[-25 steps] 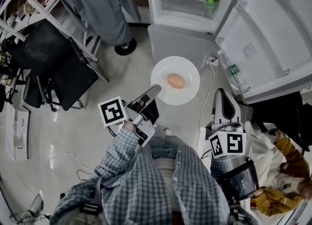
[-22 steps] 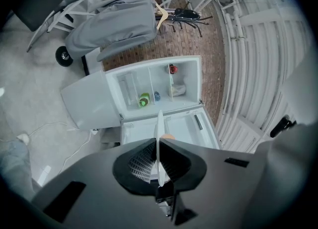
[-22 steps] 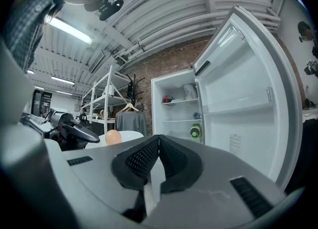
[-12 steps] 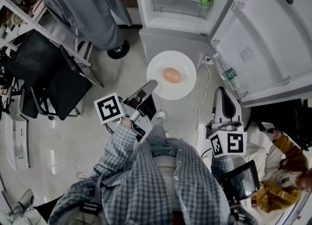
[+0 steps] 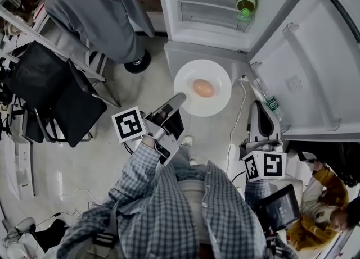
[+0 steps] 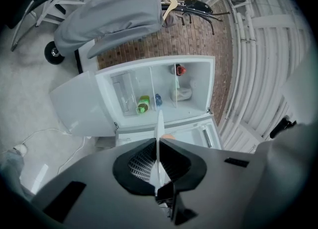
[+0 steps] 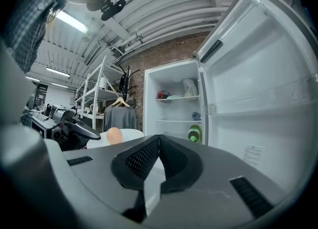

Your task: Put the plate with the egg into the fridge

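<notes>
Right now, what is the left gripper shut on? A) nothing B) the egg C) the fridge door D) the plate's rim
D: the left gripper has its jaws closed on the thin rim of the plate, seen edge-on in its own view; the egg lies loose on top.

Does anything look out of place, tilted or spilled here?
Nothing is spilled or broken. The egg lies loose near the middle of the plate, which the left gripper pinches only at its rim.
</notes>
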`<state>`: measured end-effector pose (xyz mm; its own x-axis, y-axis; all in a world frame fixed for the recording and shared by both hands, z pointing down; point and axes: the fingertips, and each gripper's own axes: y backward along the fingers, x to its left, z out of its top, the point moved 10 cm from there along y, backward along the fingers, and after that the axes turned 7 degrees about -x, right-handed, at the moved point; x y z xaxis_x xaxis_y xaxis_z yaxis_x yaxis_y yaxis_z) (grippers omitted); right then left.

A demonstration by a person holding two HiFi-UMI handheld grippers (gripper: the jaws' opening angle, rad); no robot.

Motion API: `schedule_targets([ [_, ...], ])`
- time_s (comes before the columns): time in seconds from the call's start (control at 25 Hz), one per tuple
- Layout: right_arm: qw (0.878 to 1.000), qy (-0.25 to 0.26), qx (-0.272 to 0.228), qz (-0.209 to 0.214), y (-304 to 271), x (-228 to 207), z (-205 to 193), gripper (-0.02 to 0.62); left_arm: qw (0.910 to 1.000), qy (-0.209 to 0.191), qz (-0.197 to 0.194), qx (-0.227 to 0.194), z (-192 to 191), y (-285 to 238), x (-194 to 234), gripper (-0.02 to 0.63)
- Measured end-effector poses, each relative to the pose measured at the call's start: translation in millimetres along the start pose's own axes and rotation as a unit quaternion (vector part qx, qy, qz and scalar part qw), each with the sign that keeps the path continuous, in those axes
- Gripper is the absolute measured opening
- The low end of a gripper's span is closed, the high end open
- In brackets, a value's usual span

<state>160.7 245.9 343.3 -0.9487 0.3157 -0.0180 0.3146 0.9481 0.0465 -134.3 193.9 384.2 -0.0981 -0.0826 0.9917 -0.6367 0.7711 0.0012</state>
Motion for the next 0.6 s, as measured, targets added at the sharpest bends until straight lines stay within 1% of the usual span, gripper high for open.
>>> schedule_targets([
  [0.28,1.0,0.004,-0.001,0.003,-47,5,-1,0.006,0.9999,-0.002,0.002,0.011,34,-23,9,0.018],
  [0.4,1.0,0.006,-0.005,0.005,-63,7,-1,0.006,0.9999,0.0,-0.003,0.017,44,-33,11,0.018],
  [0.6,1.0,-0.005,-0.002,0.004,-82,6,-7,0.006,0.9998,0.0,-0.001,0.022,56,-45,15,0.018],
])
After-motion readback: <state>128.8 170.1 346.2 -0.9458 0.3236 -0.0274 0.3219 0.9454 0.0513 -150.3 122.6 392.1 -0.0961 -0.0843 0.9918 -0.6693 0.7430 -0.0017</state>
